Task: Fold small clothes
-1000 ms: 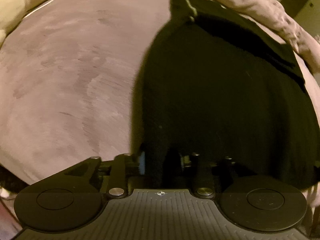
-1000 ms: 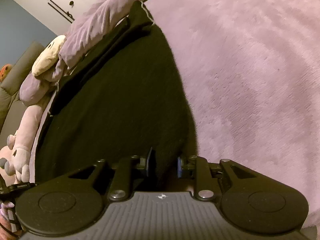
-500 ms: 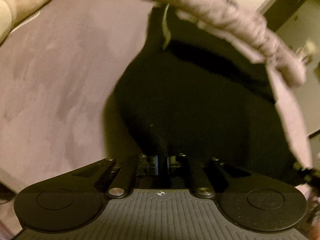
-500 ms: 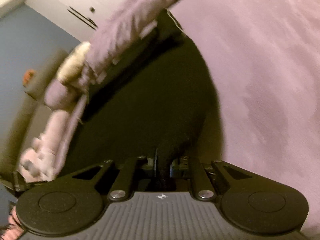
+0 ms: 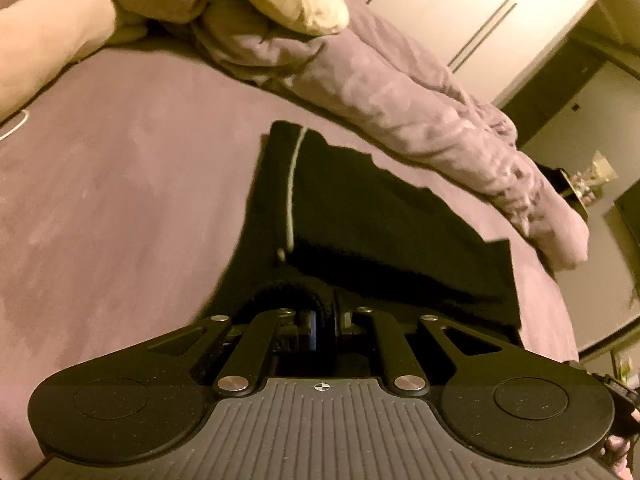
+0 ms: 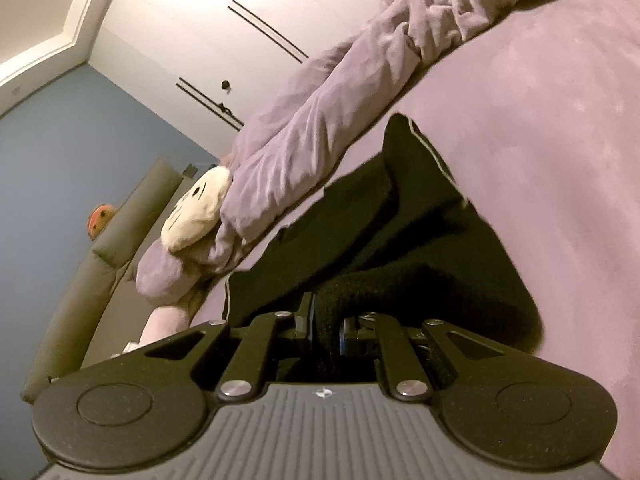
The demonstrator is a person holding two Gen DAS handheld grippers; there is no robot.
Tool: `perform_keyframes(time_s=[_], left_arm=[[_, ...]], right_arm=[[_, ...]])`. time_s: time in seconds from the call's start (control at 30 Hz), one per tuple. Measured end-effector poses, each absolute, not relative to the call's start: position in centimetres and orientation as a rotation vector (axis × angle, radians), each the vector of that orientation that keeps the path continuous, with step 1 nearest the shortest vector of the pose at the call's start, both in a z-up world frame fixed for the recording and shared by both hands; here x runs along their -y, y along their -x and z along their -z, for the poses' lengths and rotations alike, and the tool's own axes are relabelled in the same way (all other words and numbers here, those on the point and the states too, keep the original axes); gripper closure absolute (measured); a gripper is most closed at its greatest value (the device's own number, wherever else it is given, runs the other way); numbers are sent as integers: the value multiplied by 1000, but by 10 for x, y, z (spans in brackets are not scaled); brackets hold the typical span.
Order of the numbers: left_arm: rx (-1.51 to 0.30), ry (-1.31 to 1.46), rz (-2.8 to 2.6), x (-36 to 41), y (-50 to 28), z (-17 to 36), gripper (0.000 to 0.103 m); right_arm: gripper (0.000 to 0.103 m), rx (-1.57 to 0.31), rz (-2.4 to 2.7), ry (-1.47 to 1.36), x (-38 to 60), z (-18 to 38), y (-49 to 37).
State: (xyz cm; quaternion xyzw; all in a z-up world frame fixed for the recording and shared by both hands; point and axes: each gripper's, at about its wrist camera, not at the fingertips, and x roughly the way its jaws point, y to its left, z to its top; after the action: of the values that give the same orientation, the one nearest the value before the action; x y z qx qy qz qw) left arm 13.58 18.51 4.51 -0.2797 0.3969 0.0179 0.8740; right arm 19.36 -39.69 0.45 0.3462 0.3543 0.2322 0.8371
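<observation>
A black garment (image 5: pixel 380 224) with a pale seam line lies on the purple bed cover (image 5: pixel 120 200). My left gripper (image 5: pixel 325 318) is shut on its near edge, which is lifted and rolled back over the rest. In the right wrist view the same black garment (image 6: pixel 400 220) lies ahead, and my right gripper (image 6: pixel 326 326) is shut on the other near corner, also raised in a curl. The fingertips are mostly buried in the fabric.
A rumpled purple duvet (image 5: pixel 400 88) runs along the far side of the bed, with a cream plush toy (image 6: pixel 196 208) at its end. White wardrobe doors (image 6: pixel 240 32) and a grey sofa (image 6: pixel 112 248) stand beyond. A forearm (image 5: pixel 44 40) shows at upper left.
Both grippers went from open around the garment's near edge to shut on it, then lifted and carried the edge forward over the garment. The cameras tilted up toward the room.
</observation>
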Motion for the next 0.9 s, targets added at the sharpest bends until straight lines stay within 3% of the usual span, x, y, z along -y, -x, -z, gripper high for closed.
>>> perform_keyframes(time_s=[0.9], left_arm=[[-719,655,-227,-246,-315,-35,94]], right_arm=[[94,-629,-207,-597,346,-2,-422]])
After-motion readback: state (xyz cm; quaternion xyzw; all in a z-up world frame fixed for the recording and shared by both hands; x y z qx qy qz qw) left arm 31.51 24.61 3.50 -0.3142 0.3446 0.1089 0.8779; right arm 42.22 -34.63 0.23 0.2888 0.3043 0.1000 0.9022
